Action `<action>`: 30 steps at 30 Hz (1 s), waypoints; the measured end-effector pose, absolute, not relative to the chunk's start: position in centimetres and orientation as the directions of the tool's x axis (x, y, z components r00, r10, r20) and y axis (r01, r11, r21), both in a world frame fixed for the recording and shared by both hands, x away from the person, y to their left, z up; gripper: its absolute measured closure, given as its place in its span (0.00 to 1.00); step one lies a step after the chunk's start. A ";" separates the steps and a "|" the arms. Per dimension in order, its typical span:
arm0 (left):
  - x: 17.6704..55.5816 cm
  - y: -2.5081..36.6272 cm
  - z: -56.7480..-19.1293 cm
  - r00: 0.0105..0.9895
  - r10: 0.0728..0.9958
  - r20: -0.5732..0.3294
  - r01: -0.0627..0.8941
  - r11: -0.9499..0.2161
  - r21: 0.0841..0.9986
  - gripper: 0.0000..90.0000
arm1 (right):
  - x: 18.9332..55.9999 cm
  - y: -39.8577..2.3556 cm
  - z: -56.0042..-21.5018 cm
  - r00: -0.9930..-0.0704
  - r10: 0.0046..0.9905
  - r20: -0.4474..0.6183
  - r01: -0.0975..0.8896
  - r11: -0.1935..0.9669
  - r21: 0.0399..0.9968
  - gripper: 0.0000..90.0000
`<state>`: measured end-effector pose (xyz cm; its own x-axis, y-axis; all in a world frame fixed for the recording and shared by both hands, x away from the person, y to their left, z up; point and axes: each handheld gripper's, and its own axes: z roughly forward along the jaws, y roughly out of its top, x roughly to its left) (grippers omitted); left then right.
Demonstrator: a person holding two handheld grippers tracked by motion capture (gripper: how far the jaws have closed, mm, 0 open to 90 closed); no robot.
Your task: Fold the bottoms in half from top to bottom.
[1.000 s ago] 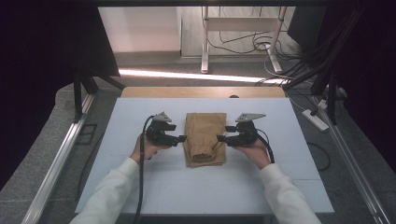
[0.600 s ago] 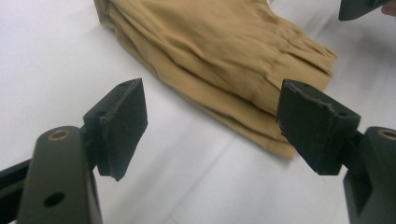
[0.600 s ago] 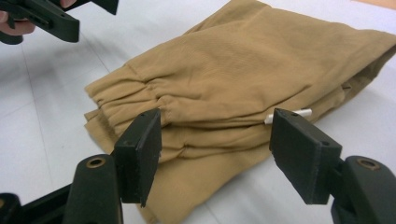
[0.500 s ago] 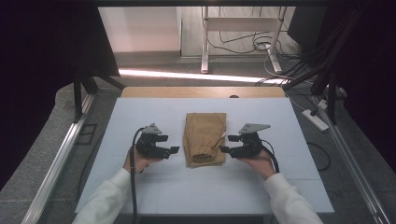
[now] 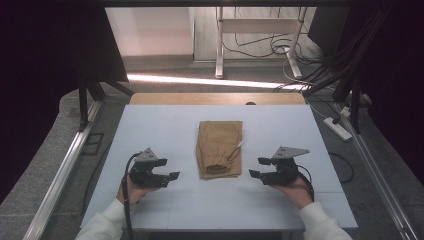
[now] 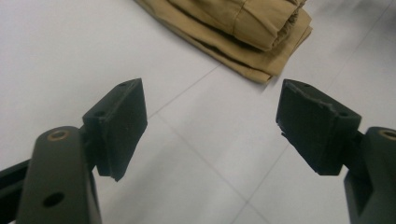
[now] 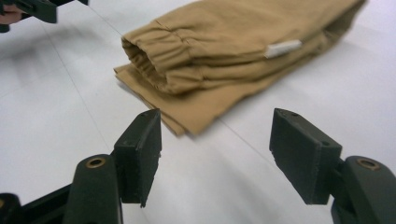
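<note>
The trousers (image 6: 233, 32) are cut off by the top edge, beyond the left gripper (image 6: 210, 126). The far gripper (image 7: 32, 9), up-left past the right gripper (image 7: 215, 154), is cut too.

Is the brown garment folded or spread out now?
Folded: the brown garment lies as a compact rectangle, stacked layers visible at its edge.

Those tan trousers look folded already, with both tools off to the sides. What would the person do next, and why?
Probably rest both hands: the folded tan trousers lie flat and compact mid-table, and the left tool and right tool stand open, apart from the cloth, holding nothing.
</note>
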<state>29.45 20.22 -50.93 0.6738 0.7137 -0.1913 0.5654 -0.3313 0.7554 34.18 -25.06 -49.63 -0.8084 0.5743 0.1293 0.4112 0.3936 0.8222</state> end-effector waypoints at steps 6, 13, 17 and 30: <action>28.4 21.1 -51.3 0.666 0.723 -0.183 0.568 -0.334 0.752 0.27 | 32.9 -27.3 -49.9 -0.797 0.595 0.101 0.401 0.398 0.825 0.39; 27.8 21.2 -51.3 0.674 0.715 -0.185 0.563 -0.335 0.756 0.26 | 32.4 -28.5 -50.1 -0.790 0.603 0.109 0.412 0.392 0.822 0.38; 27.8 21.3 -51.3 0.673 0.716 -0.184 0.560 -0.331 0.760 0.26 | 32.3 -28.8 -50.1 -0.787 0.607 0.106 0.410 0.388 0.825 0.38; 27.8 21.4 -51.3 0.662 0.727 -0.179 0.564 -0.327 0.758 0.26 | 32.3 -29.3 -50.2 -0.783 0.611 0.116 0.415 0.373 0.830 0.38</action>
<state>27.80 21.41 -51.32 0.6623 0.7275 -0.1793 0.5643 -0.3268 0.7582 32.31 -29.33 -50.16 -0.7829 0.6112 0.1164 0.4146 0.3730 0.8300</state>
